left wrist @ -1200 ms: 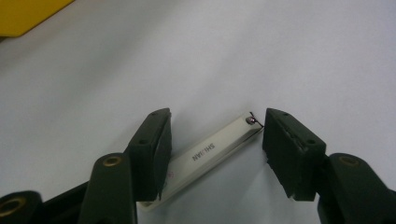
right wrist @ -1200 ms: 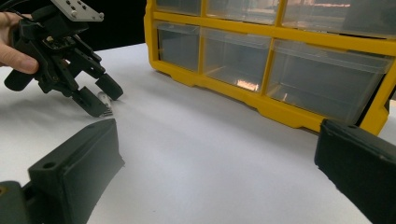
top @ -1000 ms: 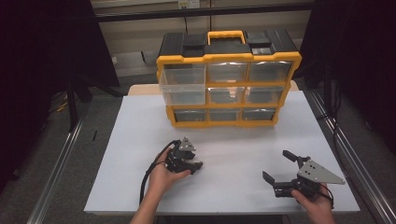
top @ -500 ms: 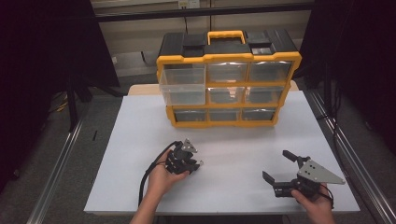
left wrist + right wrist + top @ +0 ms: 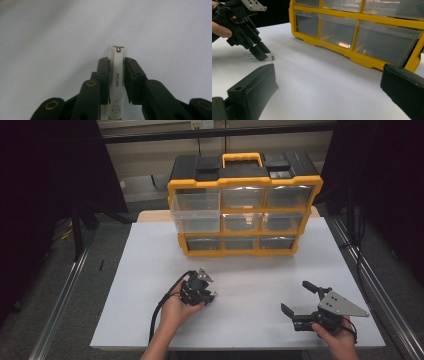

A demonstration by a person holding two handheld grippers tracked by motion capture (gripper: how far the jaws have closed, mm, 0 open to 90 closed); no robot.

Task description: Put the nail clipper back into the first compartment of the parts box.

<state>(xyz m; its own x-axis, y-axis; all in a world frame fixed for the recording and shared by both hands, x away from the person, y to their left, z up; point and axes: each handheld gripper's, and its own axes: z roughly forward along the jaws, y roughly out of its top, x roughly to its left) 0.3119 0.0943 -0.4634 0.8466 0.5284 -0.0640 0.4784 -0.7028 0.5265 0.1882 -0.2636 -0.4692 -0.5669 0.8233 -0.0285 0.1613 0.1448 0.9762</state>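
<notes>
Organizer [image 5: 245,205] stands at the table's [image 5: 150,270] far edge, its top-left drawer pulled out. Right gripper [image 5: 298,301] near the front edge — jaws wide apart, nothing between. Left gripper [image 5: 116,75] has just closed — pads clamp the white nail clipper [image 5: 117,75] lying on the table.

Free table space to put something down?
Bare: the strip between the drawer cabinet and both grippers, plus the gap between left gripper and right gripper. Crowded: the back, cabinet nearly spanning the table.
</notes>
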